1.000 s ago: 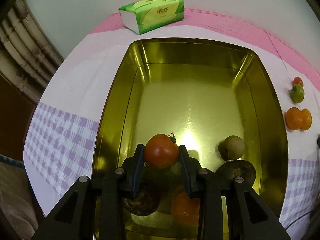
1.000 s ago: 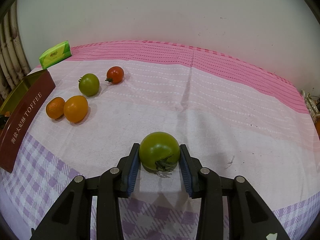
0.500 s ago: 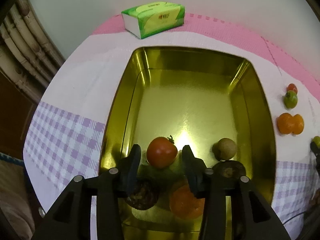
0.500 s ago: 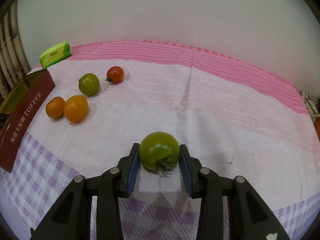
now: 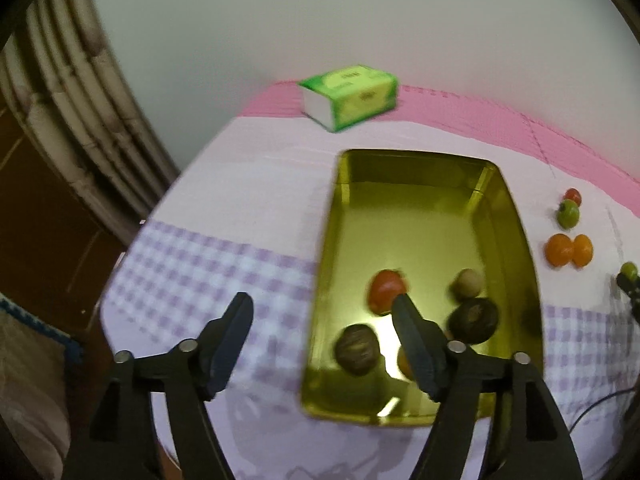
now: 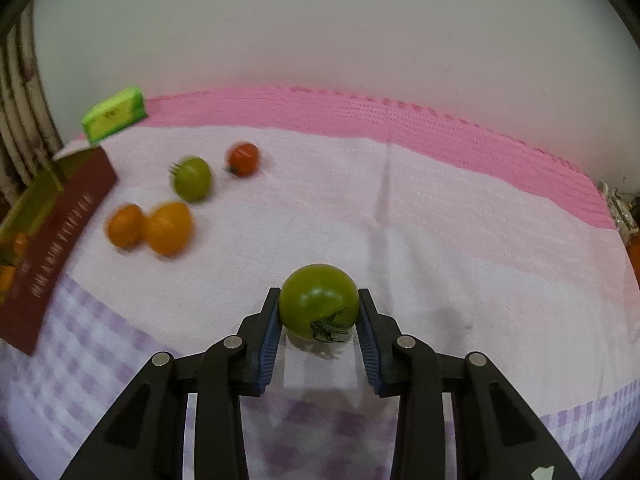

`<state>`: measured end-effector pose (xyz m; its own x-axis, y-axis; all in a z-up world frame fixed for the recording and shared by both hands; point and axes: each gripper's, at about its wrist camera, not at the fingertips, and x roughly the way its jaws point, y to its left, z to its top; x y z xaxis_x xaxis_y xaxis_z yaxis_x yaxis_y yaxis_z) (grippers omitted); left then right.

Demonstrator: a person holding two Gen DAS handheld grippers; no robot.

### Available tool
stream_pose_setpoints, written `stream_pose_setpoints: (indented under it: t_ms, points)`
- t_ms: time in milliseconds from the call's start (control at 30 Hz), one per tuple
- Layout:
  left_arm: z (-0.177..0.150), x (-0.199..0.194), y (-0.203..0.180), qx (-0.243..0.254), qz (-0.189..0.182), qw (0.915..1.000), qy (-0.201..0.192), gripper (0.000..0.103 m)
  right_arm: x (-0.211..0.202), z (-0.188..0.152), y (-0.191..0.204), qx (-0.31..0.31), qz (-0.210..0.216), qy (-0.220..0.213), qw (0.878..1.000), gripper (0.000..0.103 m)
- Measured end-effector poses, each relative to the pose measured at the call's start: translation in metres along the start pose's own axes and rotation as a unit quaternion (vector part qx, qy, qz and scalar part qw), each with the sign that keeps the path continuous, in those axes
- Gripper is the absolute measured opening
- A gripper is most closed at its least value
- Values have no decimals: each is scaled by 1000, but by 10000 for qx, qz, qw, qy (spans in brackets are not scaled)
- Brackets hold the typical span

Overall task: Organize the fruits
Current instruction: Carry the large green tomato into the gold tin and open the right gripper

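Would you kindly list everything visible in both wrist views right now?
Gold metal tin: one, on the tablecloth.
Red tomato: one, inside the tin.
Brown fruits: three, inside the tin.
Loose fruits: two orange, one green, one red, right of the tin.
Green tissue pack: one, by the wall.
Pink checked tablecloth: one.
Left gripper: black, open, empty.
Right gripper: black, shut on a large green tomato.

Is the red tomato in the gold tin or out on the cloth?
In. The red tomato lies on the floor of the gold tin; the left gripper, just opened, is empty.
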<state>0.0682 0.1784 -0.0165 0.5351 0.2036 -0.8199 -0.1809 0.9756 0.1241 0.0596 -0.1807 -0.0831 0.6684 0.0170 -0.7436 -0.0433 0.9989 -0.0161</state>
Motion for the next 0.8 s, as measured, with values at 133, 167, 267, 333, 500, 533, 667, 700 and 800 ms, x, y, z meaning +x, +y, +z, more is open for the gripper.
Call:
stream_pose_setpoints:
  t_ms: [133,167,267,333,500,533,667,700,800]
  points:
    - [-10,-5,25,-433,48,9990,109,74,-17,17,33,-95,570,-126,9982,33]
    - [-13,-5,28,-513,10,9986,161,74,-21,22,45,-160,723,-155,9971,33]
    - [-23,-9,34,-636,27,9978,201,75,-32,32,86,-418,1219,-207,9915,33]
    - [-26,-10,39,-741,80,9970,221,75,-37,35,117,-682,1463,-205,9867,33]
    - [-27,-9,48,-968,87,9949,267,75,-38,31,184,-1284,1920,-109,9729,33]
    - [-27,-7,48,-977,98,9947,308,75,-36,29,193,-1362,1954,-83,9712,33]
    - [-27,-4,49,-1002,124,9942,370,75,-31,21,221,-1661,2044,57,9647,33]
    - [-27,-3,49,-1002,126,9942,380,75,-30,19,227,-1719,2048,79,9635,33]
    - [-27,-3,48,-983,124,9943,399,75,-28,12,234,-1829,2072,157,9609,34]
